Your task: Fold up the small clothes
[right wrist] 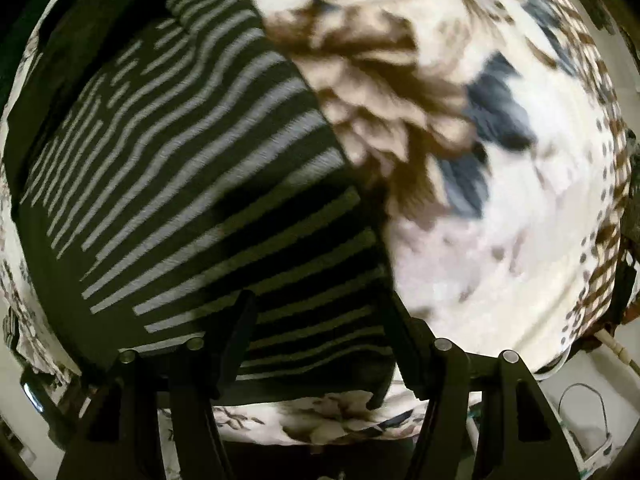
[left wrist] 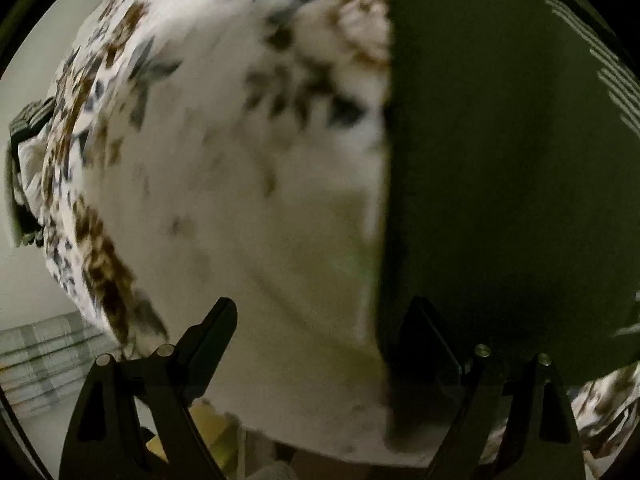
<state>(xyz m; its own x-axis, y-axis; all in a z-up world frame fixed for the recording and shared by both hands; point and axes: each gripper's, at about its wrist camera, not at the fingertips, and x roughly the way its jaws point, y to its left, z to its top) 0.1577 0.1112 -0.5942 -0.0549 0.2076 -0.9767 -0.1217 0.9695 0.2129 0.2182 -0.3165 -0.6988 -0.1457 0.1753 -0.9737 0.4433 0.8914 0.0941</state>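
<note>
Both grippers pointed steeply down at a bed covered by a white bedspread printed with brown and blue-grey flowers. Both views were motion-blurred.

Left wrist view: the left gripper had its jaws spread wide. The left finger hung over bare bedspread; the right finger sat over the dark garment, whose straight edge ran top to bottom between the two fingers. Nothing was pinched. Pale stripes of the garment showed only at the far right rim. A plaid grey fabric lay at lower left, beyond the bed edge.

Right wrist view: the right gripper stood at a middling spread, both fingers over the near part of the striped garment. The garment lay flat on the bedspread, filling the left half of the view, its right edge running diagonally. Whether the pads touched the cloth could not be told; no fabric was visibly lifted or bunched between them.
</note>
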